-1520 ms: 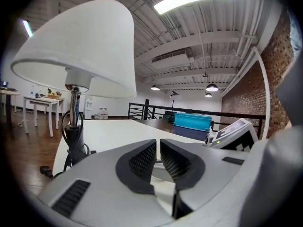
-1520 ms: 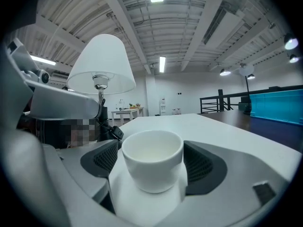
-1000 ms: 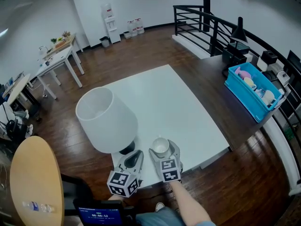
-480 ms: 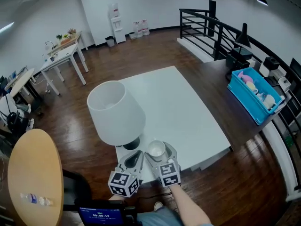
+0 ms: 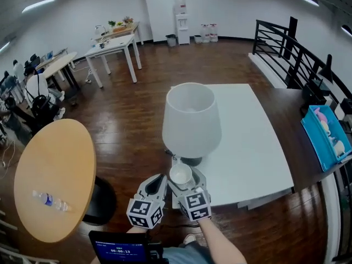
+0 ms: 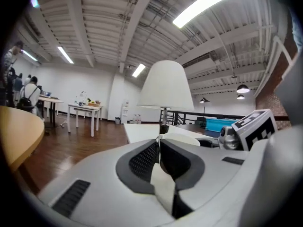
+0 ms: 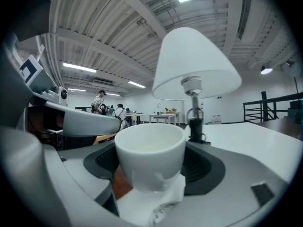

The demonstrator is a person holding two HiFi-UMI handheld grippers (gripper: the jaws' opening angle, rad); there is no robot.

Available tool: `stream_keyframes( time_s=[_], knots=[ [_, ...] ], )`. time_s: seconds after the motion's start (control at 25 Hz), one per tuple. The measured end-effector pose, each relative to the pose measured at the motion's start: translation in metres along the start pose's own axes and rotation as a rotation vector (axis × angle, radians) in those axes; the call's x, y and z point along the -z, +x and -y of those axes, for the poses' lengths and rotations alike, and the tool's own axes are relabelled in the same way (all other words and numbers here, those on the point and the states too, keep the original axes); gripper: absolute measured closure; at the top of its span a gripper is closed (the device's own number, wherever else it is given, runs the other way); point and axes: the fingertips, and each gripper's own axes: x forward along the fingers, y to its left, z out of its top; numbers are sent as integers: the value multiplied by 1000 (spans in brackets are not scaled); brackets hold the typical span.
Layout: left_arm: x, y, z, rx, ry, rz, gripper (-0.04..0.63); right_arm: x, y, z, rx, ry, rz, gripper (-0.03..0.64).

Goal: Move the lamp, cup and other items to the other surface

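The right hand-held gripper (image 5: 181, 173) squeezes the white cup (image 7: 149, 155), upright between its jaws. Beside it, the left hand-held gripper (image 6: 159, 143) has its jaws nearly together, holding nothing. The cup likely belongs on the round counter (image 5: 55, 169) at left: carry it level, set it down away from the bottle (image 5: 49, 201). Farther off, the lamp (image 5: 191, 120) stands on the white counter (image 5: 253, 147).

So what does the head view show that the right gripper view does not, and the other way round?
Only the head view: the water bottle on the round wooden table, and the blue bin. Only the right gripper view: the lamp's stem, hidden from above. Both: the white cup held in the right hand-held gripper, the lamp and the white table.
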Motion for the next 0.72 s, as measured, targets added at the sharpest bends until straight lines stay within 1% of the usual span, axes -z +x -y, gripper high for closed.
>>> stream_keyframes(
  time_s=[0.16,0.28,0.4,0.48,0.6,0.72],
  knots=[
    [-5,-43,-47,-124,-17,21,569,-17,26,-62,-129,-26,12,235],
    [-14,-91,-94,-225,-37,38,591,-37,48,-124,-227,-55,29,235],
    [-23,-134,-141,-327,-55,61,591,-52,75,-182,-334,-81,32,235],
    [-25,-164,-174,-409,-64,70,591,-59,95,-222,-405,-91,43,236],
    [-16,-217,-226,-552,-82,83,591,-59,121,-290,-536,-113,44,235],
    [-9,-271,-262,-673,-101,95,591,-57,137,-352,-645,-131,36,235]
  ],
)
